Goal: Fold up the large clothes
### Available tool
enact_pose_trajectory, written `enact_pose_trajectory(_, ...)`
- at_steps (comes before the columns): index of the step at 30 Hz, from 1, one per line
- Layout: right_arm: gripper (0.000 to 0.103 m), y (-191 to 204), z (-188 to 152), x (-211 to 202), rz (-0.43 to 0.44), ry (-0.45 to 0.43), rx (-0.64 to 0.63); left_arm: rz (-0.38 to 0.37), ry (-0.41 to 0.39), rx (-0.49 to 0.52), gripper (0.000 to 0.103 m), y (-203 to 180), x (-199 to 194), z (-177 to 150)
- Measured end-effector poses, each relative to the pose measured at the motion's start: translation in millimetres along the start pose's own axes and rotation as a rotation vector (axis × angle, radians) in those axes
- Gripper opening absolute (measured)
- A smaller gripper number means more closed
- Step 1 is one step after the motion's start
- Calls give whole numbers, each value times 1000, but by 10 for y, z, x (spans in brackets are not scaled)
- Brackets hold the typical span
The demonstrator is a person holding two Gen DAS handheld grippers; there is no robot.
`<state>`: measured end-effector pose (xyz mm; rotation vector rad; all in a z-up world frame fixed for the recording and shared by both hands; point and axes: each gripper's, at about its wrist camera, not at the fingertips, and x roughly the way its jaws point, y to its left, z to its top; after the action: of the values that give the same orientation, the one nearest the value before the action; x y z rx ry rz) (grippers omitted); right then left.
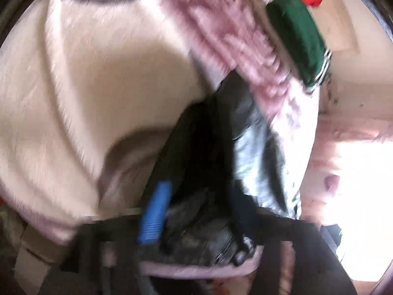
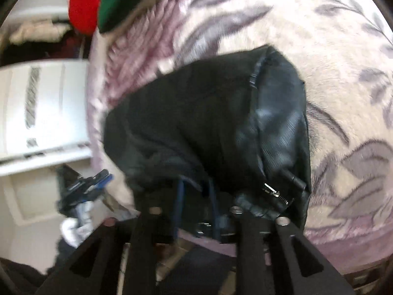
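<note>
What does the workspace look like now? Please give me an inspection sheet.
Surface: blanket with a leaf pattern, bare on one side.
Job's things: black jacket bunched on the blanket, zipper showing.
Clutter: red cloth and green cloth at the far edge.
Grippers: left gripper and right gripper open, jacket between the fingers, no pads pressing.
Cables: nothing seen.
Surroundings: white furniture beside the blanket.
</note>
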<state>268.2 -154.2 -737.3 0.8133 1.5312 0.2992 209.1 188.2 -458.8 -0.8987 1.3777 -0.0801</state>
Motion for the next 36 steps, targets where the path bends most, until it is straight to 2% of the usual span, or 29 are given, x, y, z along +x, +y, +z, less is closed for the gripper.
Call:
enact_pose_trajectory(1,98,-24,-30,-88,28,-28,20,-18,-8,6,64,-46,30,73)
enact_pose_trajectory(2,103,-63,-55,-174,63,-62,41,-28,-10,17,64,-112,63,152)
enact_pose_trajectory(4,103,-174,-69,-300,120,-95,86,-23,-22,35,64,-180,146,287)
enact_pose_trajectory(8,103,-536,26,-392,92,-137,260,16,-8,72,64,-294,424,542)
enact_pose_trajectory(11,103,-792,220,-234,117,-183,372,76,33,109,64,-308,766,682)
enact_pose_trajectory(12,101,-883,282,-134,147,-194,422,97,24,123,63,-328,841,692)
enact_pose_trajectory(13,82,-930,318,-59,181,-202,452,121,-1,138,54,-348,863,663)
enact_pose_trajectory(14,44,-946,379,9,217,-212,475,124,-19,153,34,-375,864,625)
enact_pose_trajectory(15,31,-924,428,78,226,-203,484,142,-24,175,6,-418,870,591)
enact_pose_trajectory(16,26,-874,459,110,208,-200,474,173,-53,212,6,-517,798,525)
enact_pose_trajectory(17,15,-806,477,92,176,-221,456,161,-85,228,6,-585,676,453)
enact_pose_trajectory(20,12,-642,493,-30,145,-257,411,89,-125,210,5,-597,323,275)
enact_pose_trajectory(23,11,-622,419,-188,146,-263,391,36,-98,150,5,-415,163,152)
enact_pose_trajectory(25,11,-721,345,-193,131,-242,396,38,-61,127,6,-227,225,74)
enact_pose_trajectory(30,11,-1077,221,128,58,-179,453,79,-4,34,8,270,675,12)
enact_pose_trajectory(32,11,-1192,274,278,59,-177,488,110,-4,62,12,340,770,7)
enact_pose_trajectory(36,11,-1210,430,451,8,-151,447,125,23,97,13,294,779,23)
